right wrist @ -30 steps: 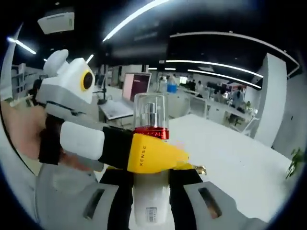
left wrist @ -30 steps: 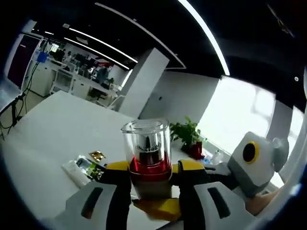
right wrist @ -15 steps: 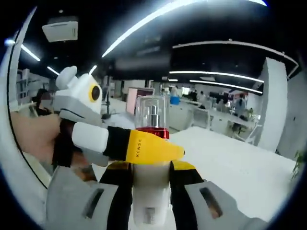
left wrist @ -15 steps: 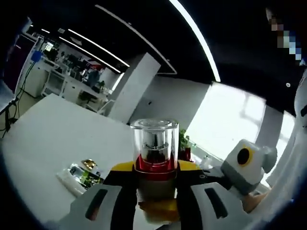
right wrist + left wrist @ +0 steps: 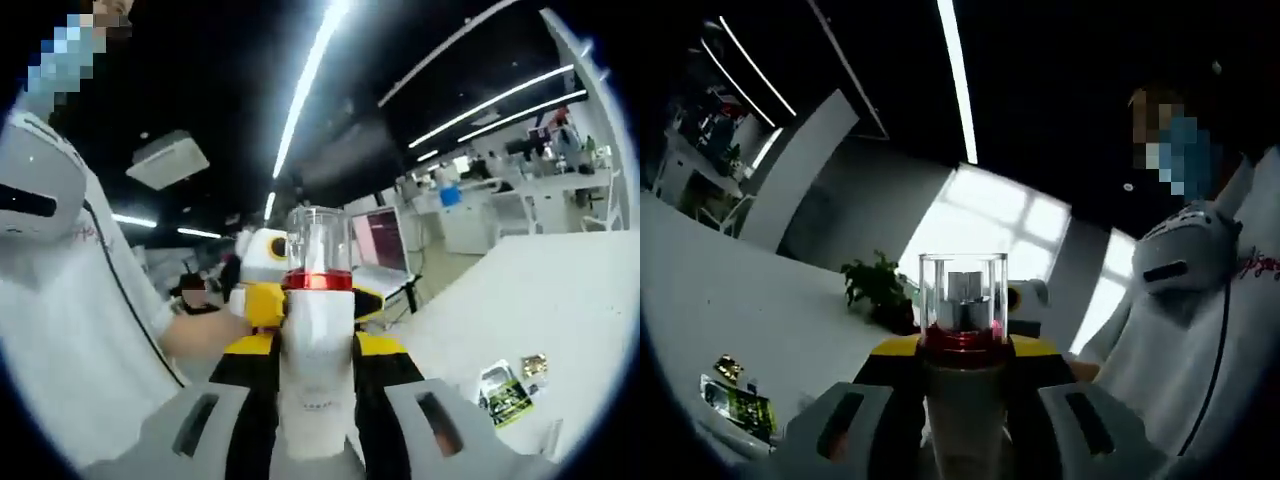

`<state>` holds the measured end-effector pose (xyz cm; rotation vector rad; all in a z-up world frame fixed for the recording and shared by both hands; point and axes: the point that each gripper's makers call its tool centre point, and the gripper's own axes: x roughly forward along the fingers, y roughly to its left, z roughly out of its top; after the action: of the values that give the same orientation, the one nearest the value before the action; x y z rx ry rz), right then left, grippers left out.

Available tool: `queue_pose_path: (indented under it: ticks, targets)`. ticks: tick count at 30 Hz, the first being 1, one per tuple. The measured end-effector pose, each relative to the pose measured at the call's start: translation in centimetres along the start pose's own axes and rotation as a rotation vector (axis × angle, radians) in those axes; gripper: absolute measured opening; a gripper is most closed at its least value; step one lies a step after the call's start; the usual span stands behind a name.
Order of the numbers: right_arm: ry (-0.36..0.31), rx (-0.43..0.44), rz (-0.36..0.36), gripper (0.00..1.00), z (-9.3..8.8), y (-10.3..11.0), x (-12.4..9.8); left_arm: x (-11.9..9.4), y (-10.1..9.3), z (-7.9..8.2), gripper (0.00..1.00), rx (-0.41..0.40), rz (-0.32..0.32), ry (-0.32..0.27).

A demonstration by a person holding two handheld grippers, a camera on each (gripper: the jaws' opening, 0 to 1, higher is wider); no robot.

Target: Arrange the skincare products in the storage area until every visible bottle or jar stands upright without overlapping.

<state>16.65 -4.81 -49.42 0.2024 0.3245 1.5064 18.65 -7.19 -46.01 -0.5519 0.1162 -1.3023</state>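
A white pump bottle with a clear cap and a red band is held up in the air, upright in both views. My left gripper is shut on it at the red band. My right gripper is shut on its white body, lower down. In the right gripper view the left gripper's yellow fingers flank the bottle from behind, with a hand holding that gripper. The right gripper's white body peeks out behind the bottle in the left gripper view.
A white table lies below, with flat sachets on it, seen too as sachets in the left gripper view. A person in a white shirt stands close behind. A potted plant sits at the table's far side.
Both views have swung and tilted towards the person, so the cameras moved. The bottle stays held in both grippers. The left gripper's fingers now sit behind the bottle instead of crossing its front.
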Motion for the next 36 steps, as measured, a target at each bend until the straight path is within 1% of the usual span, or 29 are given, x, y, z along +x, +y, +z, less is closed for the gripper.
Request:
queue_pose_path:
  ticks: [1, 2, 4, 5, 6, 7, 9, 10, 11, 12, 15, 17, 18, 19, 22, 25, 26, 27, 28, 29, 30, 31, 32, 33, 34, 36]
  targets:
    - [0.025, -0.009, 0.011, 0.28, -0.3, 0.1, 0.1, 0.2, -0.3, 0.0, 0.25, -0.001, -0.014, 0.009]
    - [0.041, -0.03, 0.008, 0.28, -0.6, 0.2, 0.3, 0.4, -0.3, 0.0, 0.25, 0.004, -0.019, 0.012]
    - [0.035, -0.054, -0.002, 0.28, -0.4, 0.3, 0.4, 0.7, -0.5, -0.3, 0.25, 0.014, -0.029, 0.03]
    - [0.029, -0.054, -0.006, 0.29, -0.5, 0.4, 0.5, 0.8, -0.5, -0.2, 0.25, 0.013, -0.031, 0.028]
    - [0.016, -0.05, -0.002, 0.29, -0.5, 0.3, 0.4, 0.8, -0.6, -0.2, 0.25, 0.011, -0.036, 0.023]
    - [-0.019, -0.011, 0.014, 0.29, -0.2, 0.5, 0.5, 0.8, -0.6, 0.0, 0.25, -0.003, -0.042, 0.008]
    - [-0.055, 0.028, 0.026, 0.29, 0.1, 0.4, 0.6, 0.6, -0.5, 0.3, 0.25, -0.034, -0.045, -0.024]
    - [-0.075, 0.05, 0.02, 0.29, 0.2, 0.3, 0.6, 0.6, -0.4, 0.4, 0.25, -0.039, -0.044, -0.032]
    - [-0.079, 0.046, 0.01, 0.28, 0.2, 0.2, 0.6, 0.6, -0.3, 0.5, 0.25, -0.041, -0.041, -0.034]
    - [-0.089, 0.041, -0.02, 0.28, 0.3, 0.0, 0.7, 0.6, -0.3, 0.5, 0.25, -0.039, -0.038, -0.034]
    - [-0.103, 0.06, -0.062, 0.26, 0.7, 0.0, 0.6, 0.8, -0.4, 1.0, 0.25, -0.017, -0.039, -0.035]
    - [-0.112, 0.034, -0.118, 0.26, 1.0, -0.5, 0.3, 1.1, -0.4, 1.1, 0.25, 0.011, -0.033, -0.022]
    - [-0.109, 0.032, -0.152, 0.25, 1.0, -0.8, 0.1, 1.4, -0.3, 1.2, 0.26, 0.033, -0.023, -0.014]
    - [-0.103, 0.032, -0.156, 0.25, 1.0, -0.8, 0.0, 1.6, -0.2, 1.1, 0.26, 0.042, -0.02, 0.0]
    - [-0.071, -0.015, -0.252, 0.25, 1.1, -1.7, -0.7, 2.2, 0.1, 1.1, 0.27, 0.078, 0.006, 0.017]
    - [-0.021, -0.079, -0.362, 0.25, 1.2, -3.1, -1.6, 2.7, 1.1, 1.2, 0.28, 0.125, 0.077, 0.027]
    - [0.001, -0.119, -0.412, 0.25, 1.3, -3.6, -2.0, 2.8, 1.3, 1.2, 0.28, 0.139, 0.097, 0.031]
    - [0.013, -0.141, -0.447, 0.25, 1.3, -4.0, -2.3, 3.0, 1.7, 1.3, 0.28, 0.169, 0.134, 0.035]
    - [0.032, -0.168, -0.498, 0.25, 1.4, -4.6, -2.6, 3.2, 2.0, 1.3, 0.29, 0.186, 0.16, 0.042]
    - [0.038, -0.181, -0.527, 0.25, 1.4, -4.9, -2.8, 3.5, 2.4, 1.3, 0.29, 0.199, 0.204, 0.051]
    - [0.052, -0.2, -0.562, 0.25, 1.4, -5.2, -2.9, 3.8, 2.8, 1.3, 0.29, 0.228, 0.24, 0.06]
    - [0.079, -0.248, -0.618, 0.25, 1.4, -5.6, -3.1, 4.4, 3.2, 1.0, 0.29, 0.251, 0.286, 0.073]
    - [0.096, -0.29, -0.661, 0.25, 1.4, -6.0, -3.3, 4.6, 3.4, 0.9, 0.29, 0.261, 0.303, 0.076]
    - [0.118, -0.342, -0.706, 0.25, 1.5, -6.5, -3.6, 5.0, 3.9, 1.0, 0.29, 0.318, 0.348, 0.079]
    - [0.126, -0.358, -0.729, 0.25, 1.5, -6.7, -3.8, 5.2, 4.3, 0.9, 0.29, 0.304, 0.39, 0.072]
    - [0.119, -0.351, -0.746, 0.25, 1.6, -6.9, -3.9, 5.6, 4.7, 1.2, 0.28, 0.253, 0.442, 0.03]
